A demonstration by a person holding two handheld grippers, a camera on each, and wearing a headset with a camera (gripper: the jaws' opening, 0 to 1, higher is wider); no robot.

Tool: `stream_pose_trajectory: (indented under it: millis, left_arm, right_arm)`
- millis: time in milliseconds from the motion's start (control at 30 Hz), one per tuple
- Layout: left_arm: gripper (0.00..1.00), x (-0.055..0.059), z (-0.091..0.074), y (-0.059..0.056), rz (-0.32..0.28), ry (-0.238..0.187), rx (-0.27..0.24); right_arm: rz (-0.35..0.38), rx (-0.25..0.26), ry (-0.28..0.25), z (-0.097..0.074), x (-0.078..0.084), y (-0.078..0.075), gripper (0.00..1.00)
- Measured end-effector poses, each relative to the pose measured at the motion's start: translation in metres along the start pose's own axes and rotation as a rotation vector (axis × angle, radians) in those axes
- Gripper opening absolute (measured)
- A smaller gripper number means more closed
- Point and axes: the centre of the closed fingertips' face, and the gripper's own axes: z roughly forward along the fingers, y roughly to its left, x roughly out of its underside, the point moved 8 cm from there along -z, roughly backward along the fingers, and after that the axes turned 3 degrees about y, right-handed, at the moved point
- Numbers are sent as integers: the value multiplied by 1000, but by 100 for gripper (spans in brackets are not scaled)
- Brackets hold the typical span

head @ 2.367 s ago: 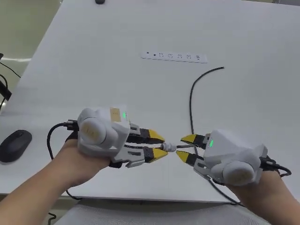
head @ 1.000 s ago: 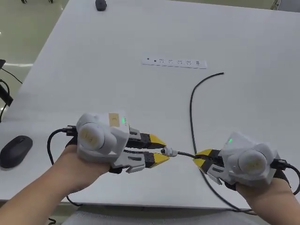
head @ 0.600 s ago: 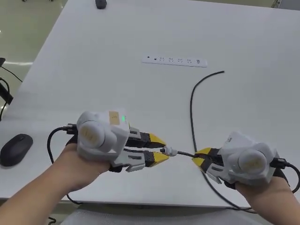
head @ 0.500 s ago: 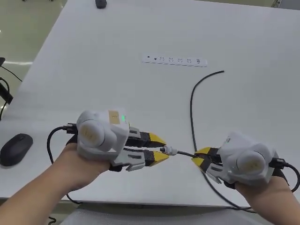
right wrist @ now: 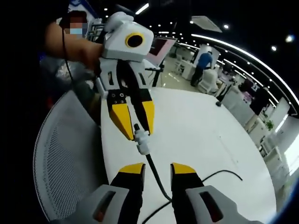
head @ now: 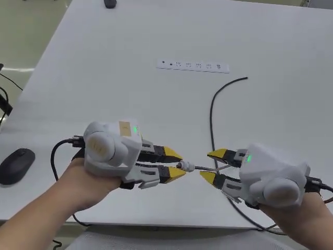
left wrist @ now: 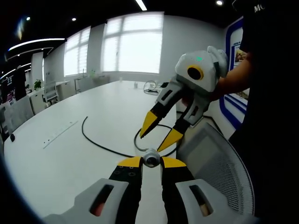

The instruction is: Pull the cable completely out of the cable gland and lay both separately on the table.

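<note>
On the near side of the power strip (head: 192, 65), close to the front edge of the table (head: 104, 78), the two tongs face each other tip to tip.

The left tongs (head: 176, 164) are almost closed. Their yellow tips pinch the small gray gland (head: 186, 166) and hold it up off the table. From the left gripper view the gland (left wrist: 151, 158) sits right between the two tips (left wrist: 151, 162).

The gland lies flat. Its long side runs the same way as the strip, left to right. Its cable end points at the right tongs (head: 208, 165).

The right tongs are partly open, with a clear gap between the tips. They hold nothing. The black cable (head: 212, 122) comes out of the gland and runs through that gap. In the right gripper view the cable (right wrist: 156, 179) has space on both sides between the tips (right wrist: 157, 169), and the gland (right wrist: 141, 140) is in the left tongs (right wrist: 140, 135) just past them.

Behind the right tongs the cable lies on the table. It bends away toward the strip, and its loose end stops short of the strip's right end. Another part of it drops over the front edge of the table.

A mouse (head: 15, 161) sits far to the left, much nearer the front edge than the strip.
</note>
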Motion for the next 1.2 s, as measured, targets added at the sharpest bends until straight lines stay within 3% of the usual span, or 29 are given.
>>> stream_pose_trajectory:
  millis: [133,367,833,967,1033,1200]
  left_arm:
    - [15,0,0,1,-1,1,-1]
    - [15,0,1,1,1,0,2]
    - [15,3,0,3,-3,-4,2]
    - [15,2,-1,7,-5,-15,-2]
    - [15,0,-2,8,0,-20,-4]
    - [15,-1,-4,10,-1,-28,-5]
  right_arm:
    - [-4,-26,23,9,3,2,15]
    - [-5,-50,16,18,6,2,11]
    - [2,-58,17,29,8,2,1]
    - [11,-50,44,30,11,-1,0]
    - [64,-37,74,29,16,-4,0]
    - [105,-13,109,28,27,-9,0]
